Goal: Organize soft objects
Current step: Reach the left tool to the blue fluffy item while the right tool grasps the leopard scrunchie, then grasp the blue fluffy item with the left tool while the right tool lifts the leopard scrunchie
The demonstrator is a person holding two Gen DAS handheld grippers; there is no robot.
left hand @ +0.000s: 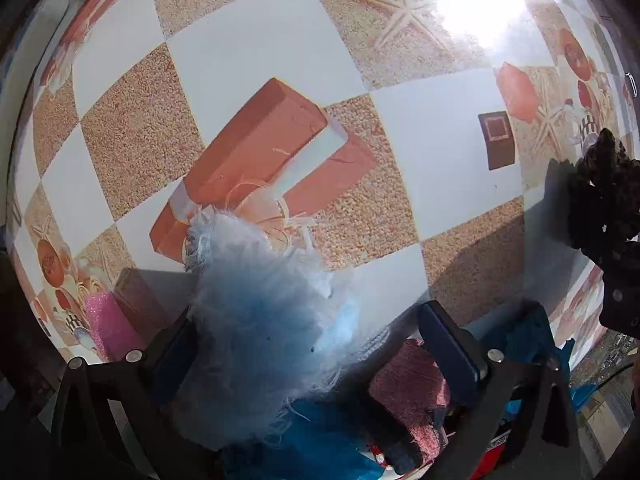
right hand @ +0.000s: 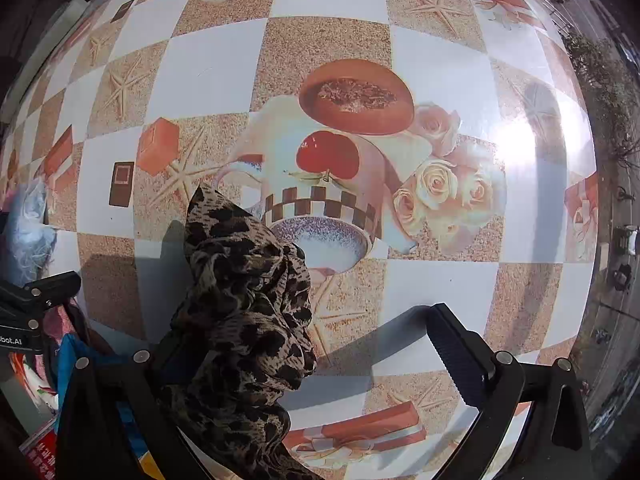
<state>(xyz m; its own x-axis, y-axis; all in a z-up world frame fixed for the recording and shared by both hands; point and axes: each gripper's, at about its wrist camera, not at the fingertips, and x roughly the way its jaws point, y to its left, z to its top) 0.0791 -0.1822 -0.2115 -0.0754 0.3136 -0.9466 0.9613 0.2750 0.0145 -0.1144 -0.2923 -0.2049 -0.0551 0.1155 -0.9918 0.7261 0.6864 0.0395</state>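
Note:
A fluffy light-blue soft piece (left hand: 268, 320) lies against the left finger of my left gripper (left hand: 312, 344), whose jaws stand wide apart above the table. A leopard-print cloth (right hand: 244, 304) drapes over the left finger of my right gripper (right hand: 308, 352), whose jaws also stand wide apart; the right finger (right hand: 456, 352) is bare. The leopard cloth also shows at the right edge of the left wrist view (left hand: 604, 192). The blue piece shows at the left edge of the right wrist view (right hand: 28, 232).
The table (left hand: 260, 52) carries a glossy checkered cloth printed with starfish, boxes and cups. A pink foam piece (left hand: 108, 324) lies at lower left. A pile of pink knit (left hand: 412, 392) and blue fabric (left hand: 528, 336) sits below the left gripper.

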